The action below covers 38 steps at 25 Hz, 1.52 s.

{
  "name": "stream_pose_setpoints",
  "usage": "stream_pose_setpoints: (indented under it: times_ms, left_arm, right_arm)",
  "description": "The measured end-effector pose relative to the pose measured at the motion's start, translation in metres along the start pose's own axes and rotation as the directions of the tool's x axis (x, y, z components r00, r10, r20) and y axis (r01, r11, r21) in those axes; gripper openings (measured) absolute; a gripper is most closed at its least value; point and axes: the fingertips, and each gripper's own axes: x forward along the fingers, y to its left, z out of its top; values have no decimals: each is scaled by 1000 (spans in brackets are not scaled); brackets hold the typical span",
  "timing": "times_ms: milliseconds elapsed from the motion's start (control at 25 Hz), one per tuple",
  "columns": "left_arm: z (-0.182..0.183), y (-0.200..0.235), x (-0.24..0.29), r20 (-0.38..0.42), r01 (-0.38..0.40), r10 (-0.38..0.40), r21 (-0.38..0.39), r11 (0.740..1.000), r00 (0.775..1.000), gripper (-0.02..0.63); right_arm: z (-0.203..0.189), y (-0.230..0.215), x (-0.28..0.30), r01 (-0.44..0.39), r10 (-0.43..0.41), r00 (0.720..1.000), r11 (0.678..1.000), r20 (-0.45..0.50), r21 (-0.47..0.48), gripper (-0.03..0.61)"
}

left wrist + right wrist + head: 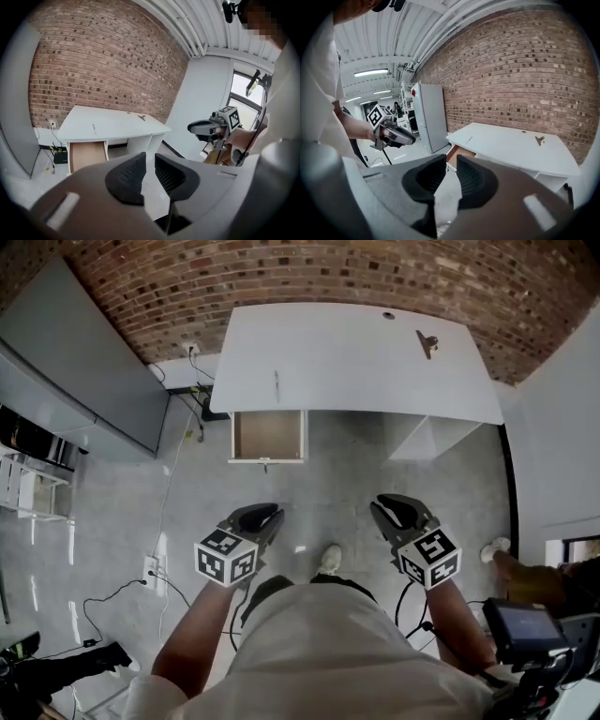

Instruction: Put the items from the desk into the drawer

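A white desk [356, 357] stands against the brick wall, some way ahead of me. On it lie a thin pen [277, 385], a dark binder clip [427, 341] and a small round item [388, 314]. Below its left part a wooden drawer [268, 435] is pulled out, and I see nothing in it. My left gripper [272, 513] and right gripper [382, 506] hover over the floor, well short of the desk. Both are open, each with only a narrow gap between its pads and nothing in it. The left gripper view shows the drawer [86, 154] and the clip [142, 117].
A grey cabinet [84, 362] stands at the left, with cables and a wall socket [192, 351] beside the desk. A floor socket [150, 570] with leads lies lower left. The person's shoe [328, 559] is between the grippers. A white wall [553, 446] closes the right.
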Motion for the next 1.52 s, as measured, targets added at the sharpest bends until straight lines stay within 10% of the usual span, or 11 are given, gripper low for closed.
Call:
stream_pose_setpoints:
  times_ms: [760, 1520]
  left_arm:
    - [99, 246, 215, -175, -162, 147, -77, 984, 974, 83]
    - [75, 405, 338, -440, -261, 174, -145, 954, 881, 109]
  right_arm:
    - [-10, -144, 35, 199, -190, 980, 940, -59, 276, 55]
    - [23, -168, 98, 339, -297, 940, 869, -169, 360, 55]
